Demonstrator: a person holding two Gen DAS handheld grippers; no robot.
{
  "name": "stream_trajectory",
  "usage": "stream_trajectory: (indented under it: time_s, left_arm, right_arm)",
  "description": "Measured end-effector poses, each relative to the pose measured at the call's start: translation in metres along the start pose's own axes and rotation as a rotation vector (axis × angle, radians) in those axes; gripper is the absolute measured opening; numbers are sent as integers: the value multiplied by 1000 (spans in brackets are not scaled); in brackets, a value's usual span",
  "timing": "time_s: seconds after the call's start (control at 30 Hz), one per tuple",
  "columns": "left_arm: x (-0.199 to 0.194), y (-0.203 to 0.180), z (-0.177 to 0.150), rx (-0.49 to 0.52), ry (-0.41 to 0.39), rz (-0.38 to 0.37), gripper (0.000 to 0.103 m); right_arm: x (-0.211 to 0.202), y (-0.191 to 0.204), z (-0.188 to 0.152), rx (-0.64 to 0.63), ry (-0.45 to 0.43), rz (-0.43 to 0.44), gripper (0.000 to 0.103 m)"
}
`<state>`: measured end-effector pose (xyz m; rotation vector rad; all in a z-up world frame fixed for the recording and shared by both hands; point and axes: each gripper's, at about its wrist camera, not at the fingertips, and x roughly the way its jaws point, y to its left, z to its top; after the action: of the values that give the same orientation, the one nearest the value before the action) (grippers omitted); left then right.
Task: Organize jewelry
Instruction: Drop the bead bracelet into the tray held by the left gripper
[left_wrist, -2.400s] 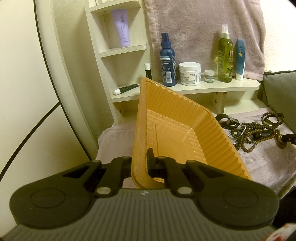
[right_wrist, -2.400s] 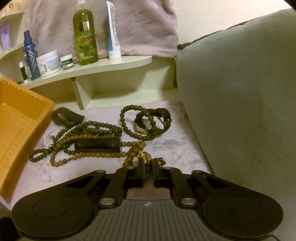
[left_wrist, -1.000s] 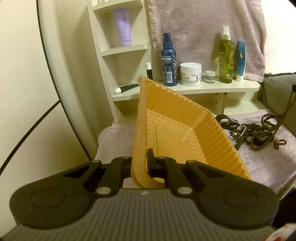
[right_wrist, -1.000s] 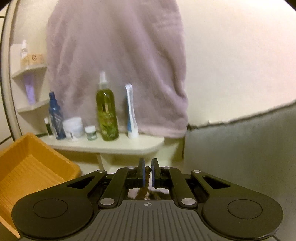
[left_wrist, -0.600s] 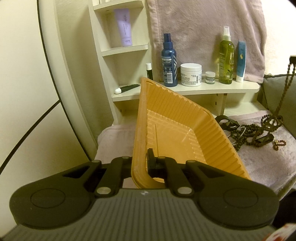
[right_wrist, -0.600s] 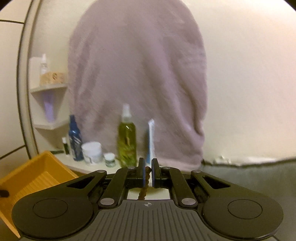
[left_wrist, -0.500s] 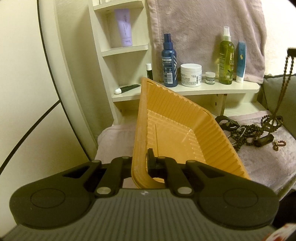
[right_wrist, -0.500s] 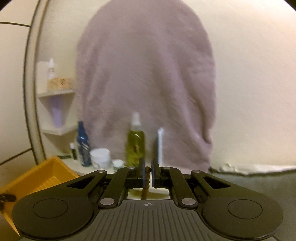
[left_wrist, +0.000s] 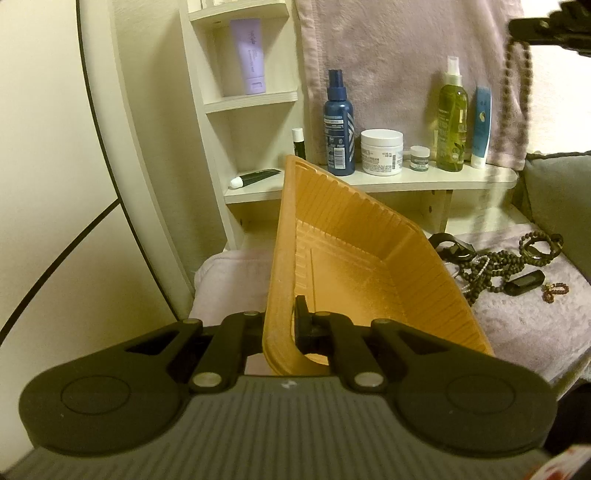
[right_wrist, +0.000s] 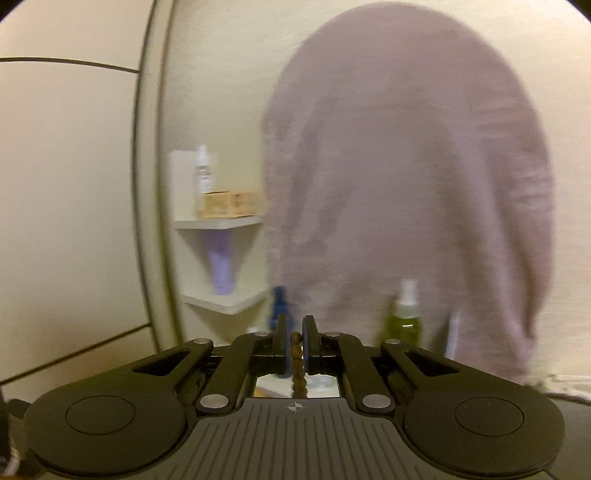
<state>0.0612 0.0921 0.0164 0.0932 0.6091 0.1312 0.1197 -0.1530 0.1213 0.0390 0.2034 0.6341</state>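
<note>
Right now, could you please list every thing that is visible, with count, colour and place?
tray: 1, orange, tilted on pink cloth, rim pinched by left gripper
bead strand: 1, brown, hanging from right gripper
jewelry pile: several dark beaded pieces, on cloth right of tray
spray bottle: 1, blue, shelf
jar: 1, white, shelf
small jar: 1, pale, shelf
green bottle: 1, shelf
blue tube: 1, shelf
lilac tube: 1, upper shelf
towel: 1, pink, hanging
left gripper: shut on tray
right gripper: shut on bead strand
</note>
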Motion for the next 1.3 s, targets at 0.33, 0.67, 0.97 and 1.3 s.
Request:
stream_trajectory:
  time_s: [0.33, 0.67, 0.97, 1.3]
  left_arm:
    - [0, 4, -2, -11, 0, -5, 6]
    - [1, 4, -2, -12, -2, -4, 6]
    - [0, 3, -2, -8, -1, 0, 6]
    - [1, 1, -2, 0, -2, 3, 6]
  right_arm:
    - [57, 29, -58, 85, 228, 144, 6]
    - [82, 28, -120, 172, 453, 225, 6]
    - [71, 10, -112, 205, 404, 218, 50]
    - [8, -68, -140, 228, 341, -159, 50]
